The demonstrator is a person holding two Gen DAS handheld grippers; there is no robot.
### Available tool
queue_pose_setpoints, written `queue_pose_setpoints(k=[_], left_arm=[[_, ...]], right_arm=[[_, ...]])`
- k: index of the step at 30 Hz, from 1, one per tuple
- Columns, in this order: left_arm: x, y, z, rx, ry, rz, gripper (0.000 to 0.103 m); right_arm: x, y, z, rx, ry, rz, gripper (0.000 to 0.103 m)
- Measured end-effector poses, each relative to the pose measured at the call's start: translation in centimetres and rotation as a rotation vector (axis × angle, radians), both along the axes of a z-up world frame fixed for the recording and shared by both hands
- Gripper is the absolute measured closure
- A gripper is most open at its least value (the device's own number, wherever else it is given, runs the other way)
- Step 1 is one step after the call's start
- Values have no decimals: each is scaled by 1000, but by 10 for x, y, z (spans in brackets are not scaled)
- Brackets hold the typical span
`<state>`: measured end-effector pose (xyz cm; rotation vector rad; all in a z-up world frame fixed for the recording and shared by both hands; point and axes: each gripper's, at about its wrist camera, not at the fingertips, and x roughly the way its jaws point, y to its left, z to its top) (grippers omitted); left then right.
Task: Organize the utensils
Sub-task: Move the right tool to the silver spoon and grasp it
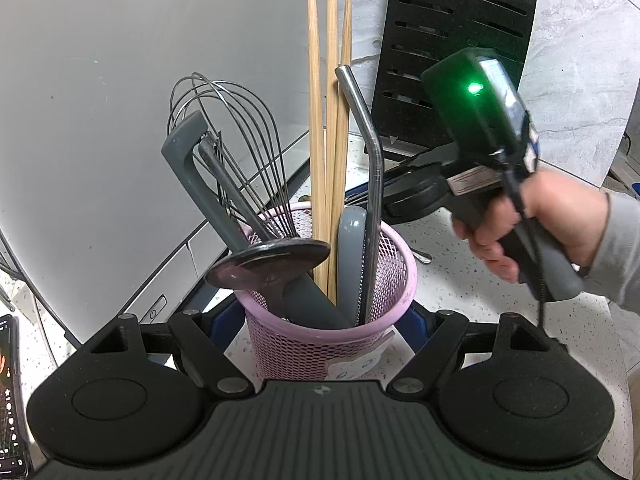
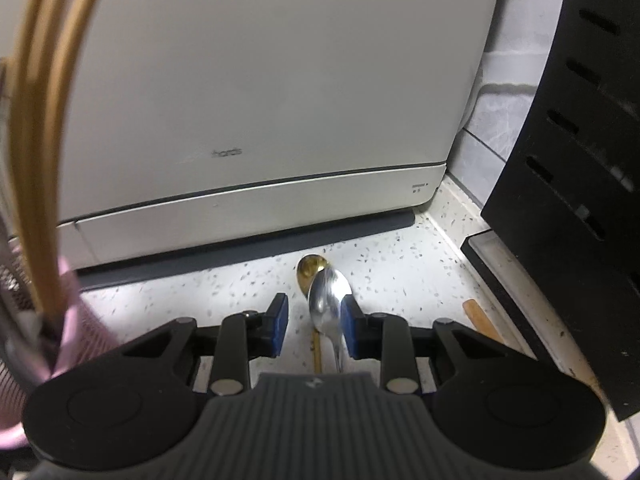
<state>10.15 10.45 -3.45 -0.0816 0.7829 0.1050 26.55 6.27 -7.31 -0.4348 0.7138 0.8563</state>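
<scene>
So left gripper (image 1: 320, 320) clamps the pink basket (image 1: 332, 344) to steady it w/ whisk (image 1: 228, 140) & chopsticks (image 1: 324, 120) upright inside. Right gripper (image 2: 314, 326), part open, straddles the silver spoon (image 2: 330, 300) on the table (image 2: 200, 296); gold spoon (image 2: 309, 270) just ahead, underneath it.

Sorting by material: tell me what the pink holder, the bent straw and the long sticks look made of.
Pink holder: likely painted metal mesh, matte, perforated wall. Bent straw: probably stainless steel, brushed grey sheen. Long sticks: wood or bamboo, pale tan, unvarnished look.
</scene>
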Motion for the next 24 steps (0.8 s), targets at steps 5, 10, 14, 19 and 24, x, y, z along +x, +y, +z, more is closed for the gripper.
queue_pose_setpoints(k=[5, 10, 14, 19, 24], left_arm=[[0, -1, 0, 3, 0, 1, 11], [0, -2, 0, 6, 0, 4, 11], [0, -2, -1, 5, 0, 3, 11], [1, -2, -1, 5, 0, 4, 11], [1, -2, -1, 6, 1, 2, 11]], right_arm=[[5, 7, -11, -8, 1, -9, 73], [5, 10, -16, -24, -11, -9, 73], [9, 10, -15, -15, 13, -23, 74], [12, 10, -15, -20, 15, -33, 87], [12, 9, -14, -15, 21, -38, 93]])
